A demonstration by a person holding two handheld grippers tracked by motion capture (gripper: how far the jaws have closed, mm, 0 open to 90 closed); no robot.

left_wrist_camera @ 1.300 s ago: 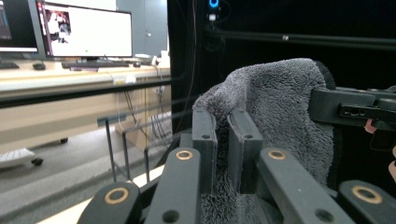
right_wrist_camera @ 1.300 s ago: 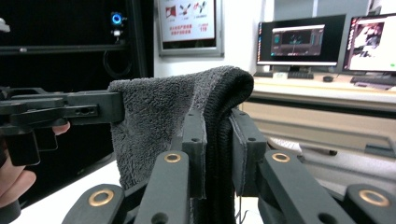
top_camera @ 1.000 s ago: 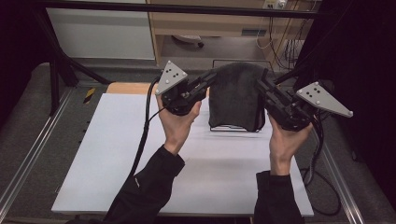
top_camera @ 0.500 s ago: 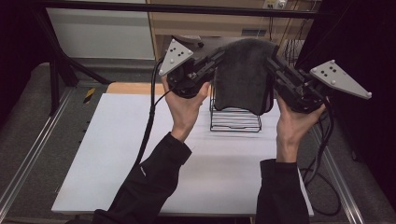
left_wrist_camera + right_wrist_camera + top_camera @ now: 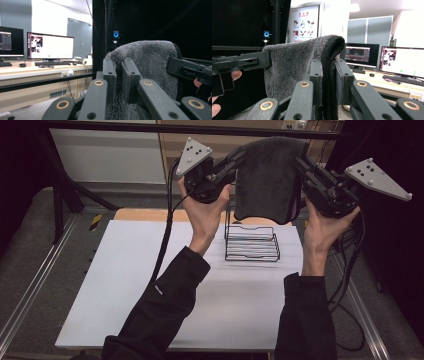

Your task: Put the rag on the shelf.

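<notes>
Above the rack [image 5: 251, 241], we clamp our left gripper [image 5: 239, 159] and right gripper [image 5: 299, 162] on the towel's [image 5: 270, 180] two top corners. Both forearms rise steeply from the near edge, wrists bent back, jaws pointing inward. Between them the towel hangs clear of the table [image 5: 125, 285].

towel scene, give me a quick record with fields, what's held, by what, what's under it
held: grey towel, hanging folded in the air
left gripper: shut on the towel's left top corner
right gripper: shut on the towel's right top corner
below: black wire rack, apart from the towel
surface: white mat on the table
hands: both raised, forearms in black sleeves
</notes>
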